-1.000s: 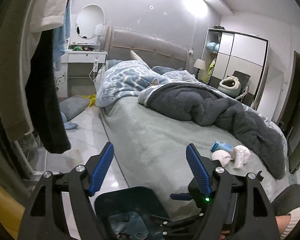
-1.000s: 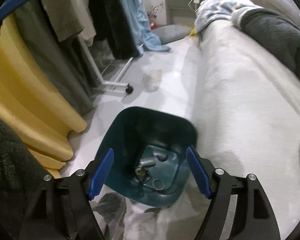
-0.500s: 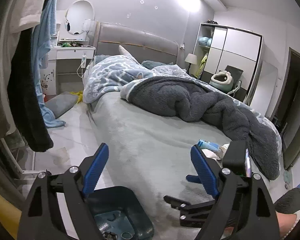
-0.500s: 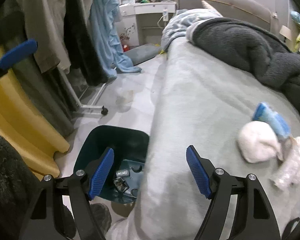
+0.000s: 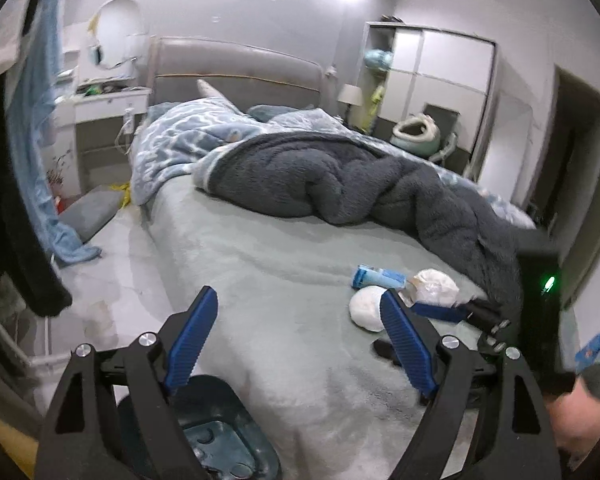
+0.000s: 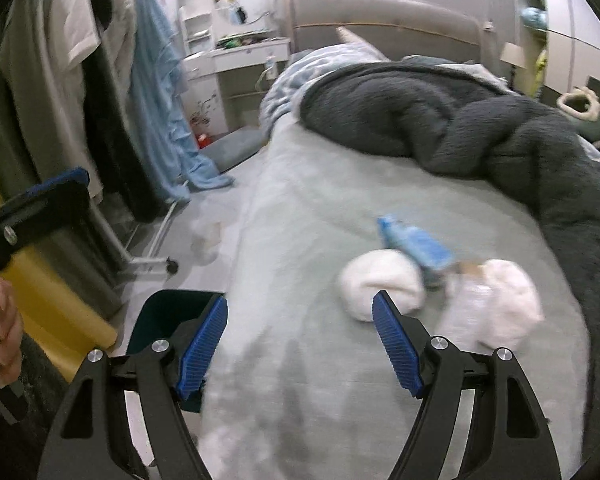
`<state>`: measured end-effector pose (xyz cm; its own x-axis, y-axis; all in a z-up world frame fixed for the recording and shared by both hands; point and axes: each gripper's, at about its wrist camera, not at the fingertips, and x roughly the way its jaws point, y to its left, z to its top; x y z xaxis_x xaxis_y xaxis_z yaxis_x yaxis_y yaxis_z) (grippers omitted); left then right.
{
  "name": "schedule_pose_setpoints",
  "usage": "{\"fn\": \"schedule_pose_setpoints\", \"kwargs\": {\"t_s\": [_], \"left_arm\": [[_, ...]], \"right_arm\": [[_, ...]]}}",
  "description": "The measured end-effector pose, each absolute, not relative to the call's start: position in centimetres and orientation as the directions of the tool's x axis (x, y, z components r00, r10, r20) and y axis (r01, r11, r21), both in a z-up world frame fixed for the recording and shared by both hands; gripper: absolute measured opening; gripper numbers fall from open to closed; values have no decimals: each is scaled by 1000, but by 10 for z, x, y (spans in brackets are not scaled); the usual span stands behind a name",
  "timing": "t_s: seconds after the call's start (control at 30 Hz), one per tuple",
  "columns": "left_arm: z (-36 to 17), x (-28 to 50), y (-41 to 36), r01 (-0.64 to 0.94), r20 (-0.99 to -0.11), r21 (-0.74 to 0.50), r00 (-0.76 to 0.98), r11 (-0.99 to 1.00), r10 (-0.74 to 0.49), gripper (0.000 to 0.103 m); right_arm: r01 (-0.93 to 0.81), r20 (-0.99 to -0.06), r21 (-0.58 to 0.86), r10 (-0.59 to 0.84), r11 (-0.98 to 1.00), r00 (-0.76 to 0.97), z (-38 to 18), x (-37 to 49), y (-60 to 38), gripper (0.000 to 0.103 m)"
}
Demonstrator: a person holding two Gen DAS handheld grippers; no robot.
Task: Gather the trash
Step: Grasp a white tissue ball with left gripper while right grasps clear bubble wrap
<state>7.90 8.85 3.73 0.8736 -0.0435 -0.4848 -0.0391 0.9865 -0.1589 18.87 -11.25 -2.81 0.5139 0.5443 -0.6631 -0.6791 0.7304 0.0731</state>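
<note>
Trash lies on the grey bed sheet: a white crumpled wad, a blue packet and a white crumpled plastic bag. They also show in the left wrist view: the wad, the packet and the bag. A dark teal bin stands on the floor by the bed, also in the right wrist view. My right gripper is open and empty, just short of the wad. My left gripper is open and empty over the bed edge, above the bin.
A dark grey fleece blanket and a blue patterned duvet are heaped at the far half of the bed. Clothes hang on a rack to the left. A clear cup stands on the floor. A yellow curtain is near the bin.
Both grippers have lifted from over the bin and swung right toward the bed. The trash pile is now close ahead of the right gripper. Both stay open.
</note>
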Motion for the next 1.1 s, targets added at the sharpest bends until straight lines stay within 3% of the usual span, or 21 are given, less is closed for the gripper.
{"fn": "schedule_pose_setpoints", "kwargs": {"t_s": [0.3,0.63,1.1], "left_arm": [[19,110,77,51,-532,-192,834,980,-147,80],[4,143,66,165,-542,-196,803,967,-247,80],[-38,181,56,230,-593,-282,721,931,-358,80]], "right_arm": [[-619,-658,137,538,773,526,-34,208,-156,76],[-569,-668,231,554,789,497,-47,228,-179,58],[-538,-703,256,536,804,468,-72,249,-188,53]]}}
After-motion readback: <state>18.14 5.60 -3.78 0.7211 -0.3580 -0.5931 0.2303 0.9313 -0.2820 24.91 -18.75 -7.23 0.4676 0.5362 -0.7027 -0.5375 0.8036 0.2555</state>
